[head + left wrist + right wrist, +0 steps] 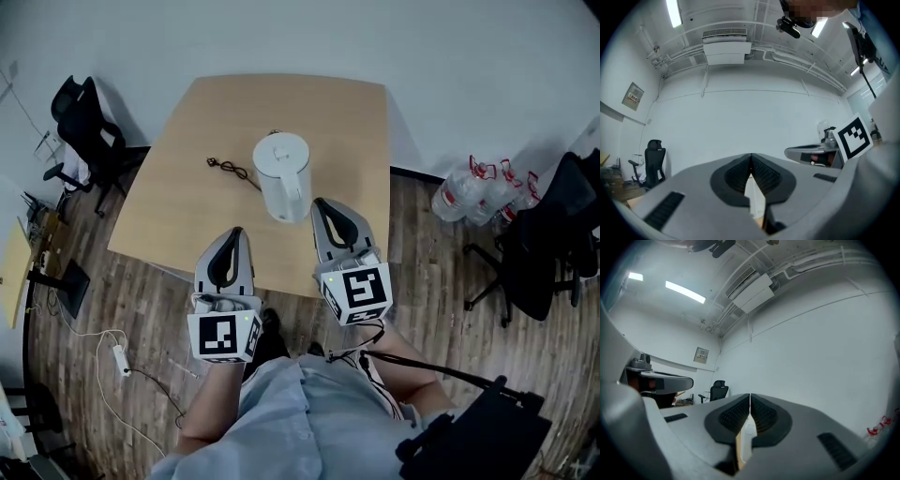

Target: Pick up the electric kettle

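1 white electric kettle (pixel 282 175) stands upright on 1 wooden table (pixel 169 206), lid on, right of the table's middle. 2 grippers, both low in the head view. The left gripper (pixel 235 232) is over the table's near edge, apart from the kettle, jaws clenched tip to tip and gripping nothing. The right gripper (pixel 316 202) has its tip just beside the kettle's base on the near right side; contact can't be told. Its jaws are also closed together and empty. 1 dark cord (pixel 230 170) lies on the table left of the kettle, not touching it. 3 clear water bottles (pixel 466 191) with red tops sit on the floor right of the table. 2 black office chairs: left chair (pixel 82 117) and right chair (pixel 548 246). 1 white power strip (pixel 119 357) is on the floor at lower left.
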